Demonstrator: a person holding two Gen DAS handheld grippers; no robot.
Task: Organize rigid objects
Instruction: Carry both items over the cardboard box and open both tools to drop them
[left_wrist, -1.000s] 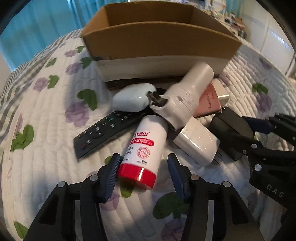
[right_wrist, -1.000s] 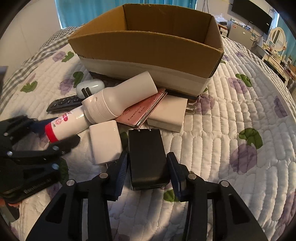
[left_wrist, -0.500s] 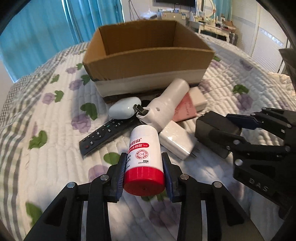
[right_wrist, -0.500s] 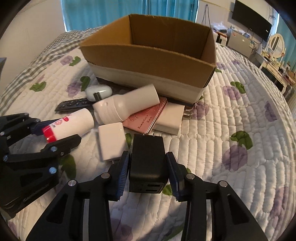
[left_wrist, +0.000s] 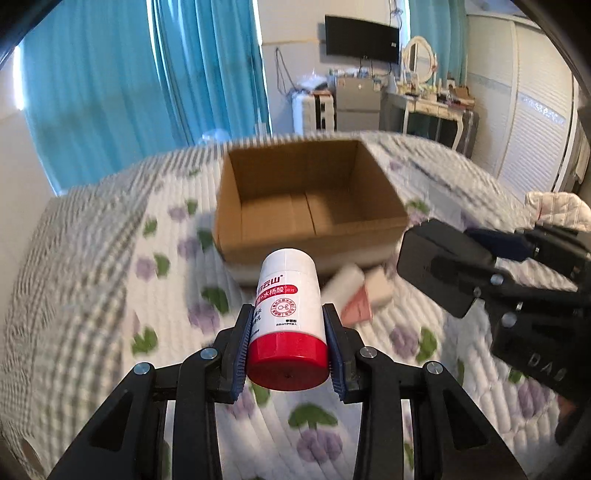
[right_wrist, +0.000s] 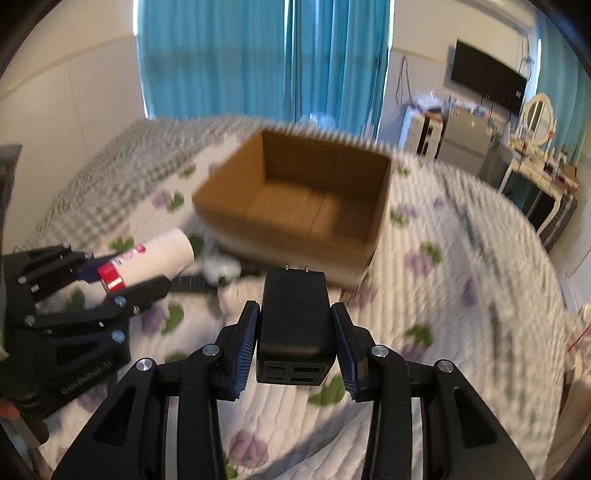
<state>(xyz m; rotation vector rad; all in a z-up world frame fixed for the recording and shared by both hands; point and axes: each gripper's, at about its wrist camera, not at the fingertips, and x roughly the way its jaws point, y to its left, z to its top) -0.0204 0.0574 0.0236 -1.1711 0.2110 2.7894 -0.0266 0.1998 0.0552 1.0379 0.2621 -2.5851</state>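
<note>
Left wrist: bottle (left_wrist: 286, 317) label | right wrist: charger (right_wrist: 295, 325) ports

White bottle (left_wrist: 286, 295) with red cap and red lettering; black charger (right_wrist: 295, 321); brown cardboard box (left_wrist: 310, 206) at twelve o'clock; white quilt (left_wrist: 110, 295) patterned with purple flowers, green leaves; teal curtains (left_wrist: 147, 74).

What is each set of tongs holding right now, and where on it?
Left tongs grip the white bottle near its red cap; right tongs grip the black charger by its sides.
</note>
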